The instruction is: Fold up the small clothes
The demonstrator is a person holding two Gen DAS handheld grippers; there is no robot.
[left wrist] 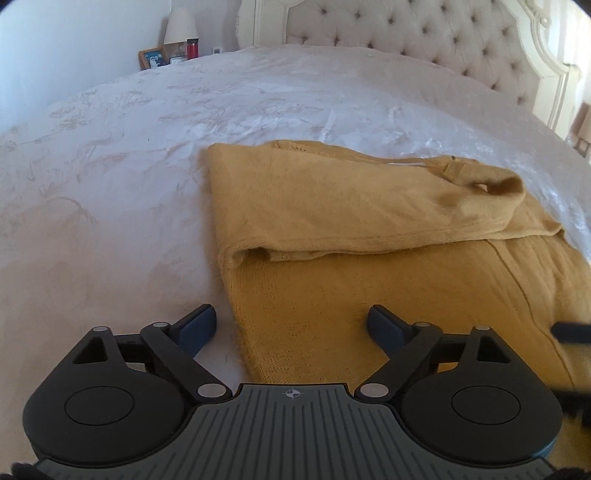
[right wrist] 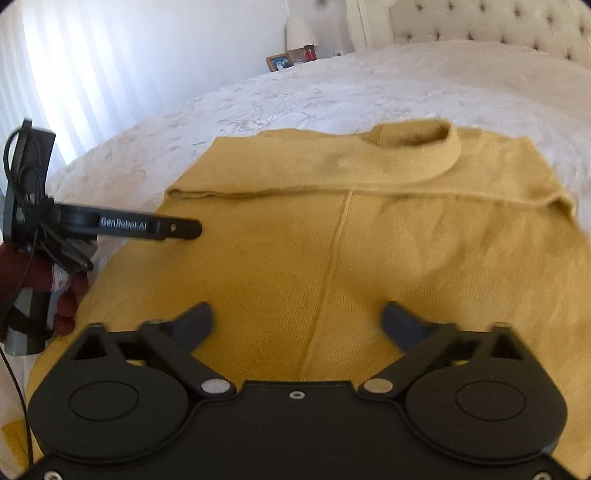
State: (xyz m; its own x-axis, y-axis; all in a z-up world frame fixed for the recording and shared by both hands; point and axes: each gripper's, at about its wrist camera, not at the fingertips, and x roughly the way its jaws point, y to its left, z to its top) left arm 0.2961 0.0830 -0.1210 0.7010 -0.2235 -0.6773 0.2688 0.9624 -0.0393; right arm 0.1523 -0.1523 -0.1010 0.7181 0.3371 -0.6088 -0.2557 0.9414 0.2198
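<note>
Mustard sweater (right wrist: 369, 236) — both grippers (left wrist: 291, 325) (right wrist: 297, 321) gape wide, holding nothing.

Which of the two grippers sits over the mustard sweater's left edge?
The left gripper: its open fingers straddle the mustard-yellow knit sweater's edge, one over white bedspread. The right gripper has knit under both.

I see a wide bed (left wrist: 258, 110) under a pale patterned cover, its tufted cream headboard (left wrist: 424, 33) at upper right. At upper left, a nightstand lamp (left wrist: 180, 26), framed photo (left wrist: 151, 58) and red flask (left wrist: 192, 48) against a white wall (left wrist: 74, 40). Bright curtains (right wrist: 55, 74) glow at left.
</note>
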